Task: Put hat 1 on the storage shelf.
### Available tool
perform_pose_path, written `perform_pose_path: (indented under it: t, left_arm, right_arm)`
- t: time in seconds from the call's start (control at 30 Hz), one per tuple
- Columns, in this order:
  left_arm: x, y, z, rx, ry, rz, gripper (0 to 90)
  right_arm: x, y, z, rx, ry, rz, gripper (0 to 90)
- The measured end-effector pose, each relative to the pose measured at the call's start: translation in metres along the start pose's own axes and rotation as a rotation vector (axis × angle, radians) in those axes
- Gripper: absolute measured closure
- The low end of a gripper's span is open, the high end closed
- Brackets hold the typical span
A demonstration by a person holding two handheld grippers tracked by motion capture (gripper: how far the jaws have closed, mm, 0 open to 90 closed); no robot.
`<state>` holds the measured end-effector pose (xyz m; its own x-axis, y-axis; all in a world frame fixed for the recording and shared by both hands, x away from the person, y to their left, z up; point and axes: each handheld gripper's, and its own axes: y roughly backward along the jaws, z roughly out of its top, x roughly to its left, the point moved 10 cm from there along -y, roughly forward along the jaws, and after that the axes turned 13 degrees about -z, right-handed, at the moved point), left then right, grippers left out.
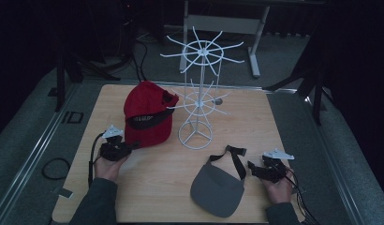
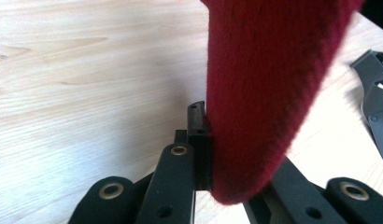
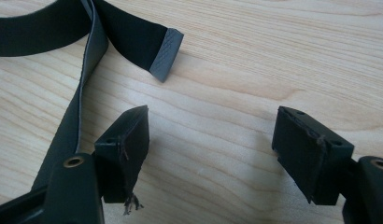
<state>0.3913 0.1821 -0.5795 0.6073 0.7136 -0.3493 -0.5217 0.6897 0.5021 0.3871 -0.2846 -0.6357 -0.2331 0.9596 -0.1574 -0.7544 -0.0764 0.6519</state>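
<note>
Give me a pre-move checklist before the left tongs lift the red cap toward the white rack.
1. Left tongs clamped on the red cap: ok, jaws pinch its edge in the left gripper view.
2. Grip depth: cannot tell, fabric hides one jaw.
3. White rack upright with free prongs: ok.
4. Path from cap to rack: ok, bare table between them.
5. Right tongs out of the way: ok, open over bare wood beside the grey visor strap.
6. Visor clear of the cap: ok, it lies apart near the right hand.
</note>
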Motion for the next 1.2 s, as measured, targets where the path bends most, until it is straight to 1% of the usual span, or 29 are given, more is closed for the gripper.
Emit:
perform_pose_path:
  t: [0.13, 0.2, 0.27, 0.4, 0.5, 1.2]
  left_arm:
    - [0.003, 0.007, 0.004, -0.027, 0.005, 0.009, 85.9]
    - [0.003, 0.011, 0.007, -0.037, 0.002, 0.013, 85.9]
    - [0.004, 0.014, 0.010, -0.050, -0.004, 0.026, 85.9]
    - [0.003, 0.018, 0.015, -0.079, -0.008, 0.029, 85.9]
    - [0.003, 0.022, 0.020, -0.094, -0.014, 0.041, 85.9]
    - [-0.001, 0.042, 0.054, -0.169, -0.043, 0.068, 85.8]
  right_arm:
    - [0.000, 0.000, 0.000, 0.000, 0.000, 0.000, 27.5]
    - [0.000, 0.000, 0.000, 0.000, 0.000, 0.000, 27.4]
    - [0.000, 0.000, 0.000, 0.000, 0.000, 0.000, 27.4]
    - [0.000, 0.000, 0.000, 0.000, 0.000, 0.000, 27.4]
    - [0.000, 0.000, 0.000, 0.000, 0.000, 0.000, 27.4]
    - [0.000, 0.000, 0.000, 0.000, 0.001, 0.000, 27.4]
